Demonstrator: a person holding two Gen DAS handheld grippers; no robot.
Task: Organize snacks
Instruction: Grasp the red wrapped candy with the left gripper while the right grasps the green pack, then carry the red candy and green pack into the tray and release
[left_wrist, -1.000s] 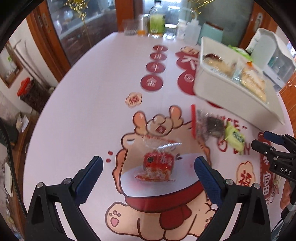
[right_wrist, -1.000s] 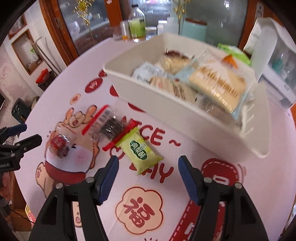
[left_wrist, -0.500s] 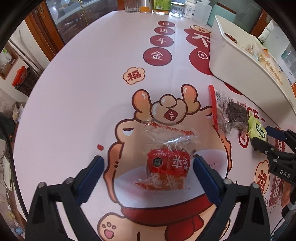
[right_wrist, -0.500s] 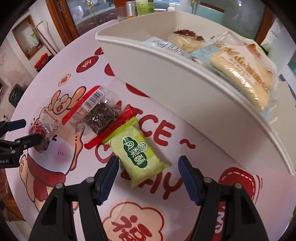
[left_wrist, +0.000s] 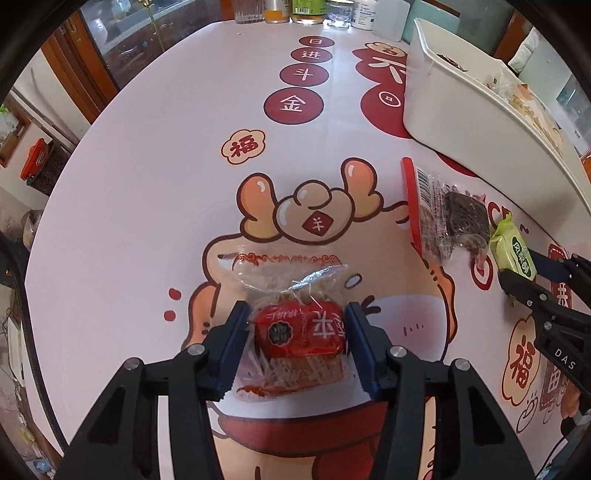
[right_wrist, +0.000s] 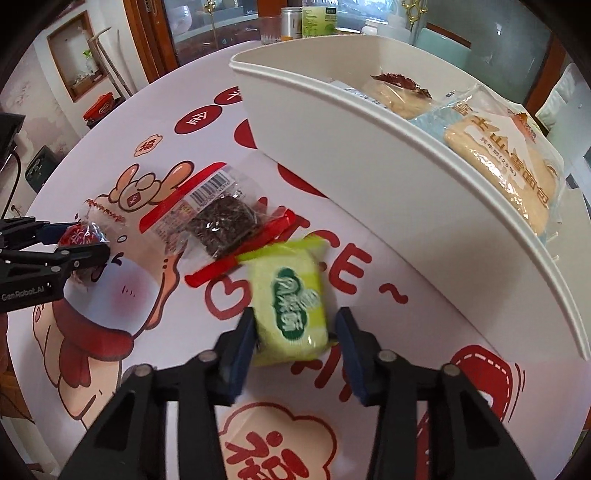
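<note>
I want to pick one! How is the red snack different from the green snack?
The red snack sits in a clear, crinkly wrapper knotted at the top; the green snack is a flat, solid-coloured pillow pack. The red snack lies alone on the cartoon; the green snack touches the dark snack's wrapper. Both lie on the table, each between closing gripper jaws.

Basket's (right_wrist: 369, 155) far end cut off

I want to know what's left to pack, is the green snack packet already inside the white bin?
No, the green snack packet lies on the tablecloth outside the white bin.
</note>
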